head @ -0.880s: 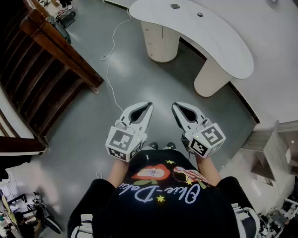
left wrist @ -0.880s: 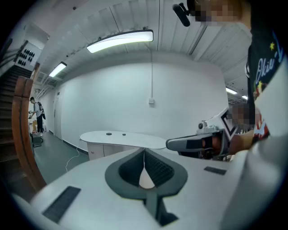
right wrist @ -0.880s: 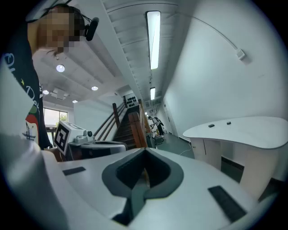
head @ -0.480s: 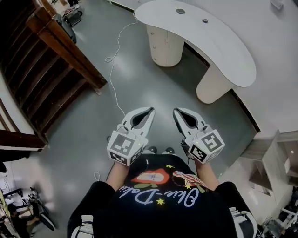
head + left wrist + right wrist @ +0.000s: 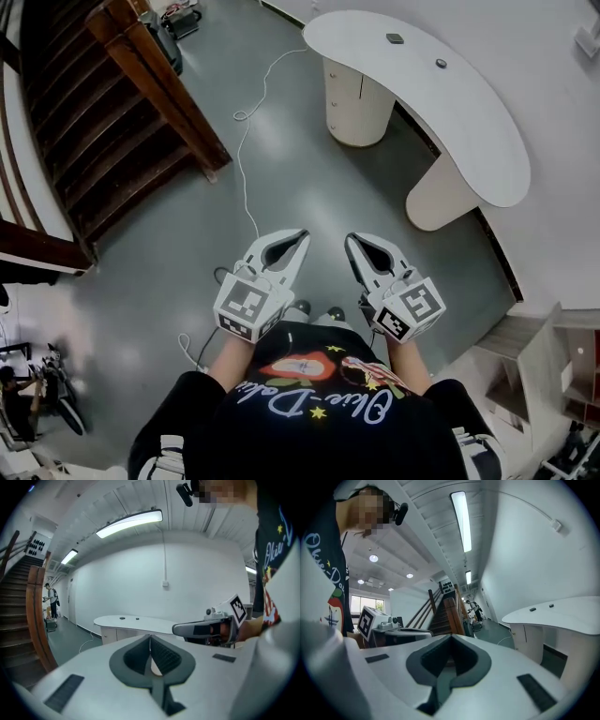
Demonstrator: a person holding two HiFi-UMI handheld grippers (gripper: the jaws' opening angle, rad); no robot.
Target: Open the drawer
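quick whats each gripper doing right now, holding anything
left gripper: closed, jaws together, holding nothing
right gripper: closed, jaws together, holding nothing

Black T-shirt (image 5: 281,441), colourful script print

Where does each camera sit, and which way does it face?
Head view: on the person's head, facing steeply down; shows shirt, left gripper, right gripper.
Left gripper view: on that gripper, facing the desk; shows shut jaws.
Right gripper view: on that gripper, facing the staircase; shows shut jaws.
Shared: all three show desk and staircase.
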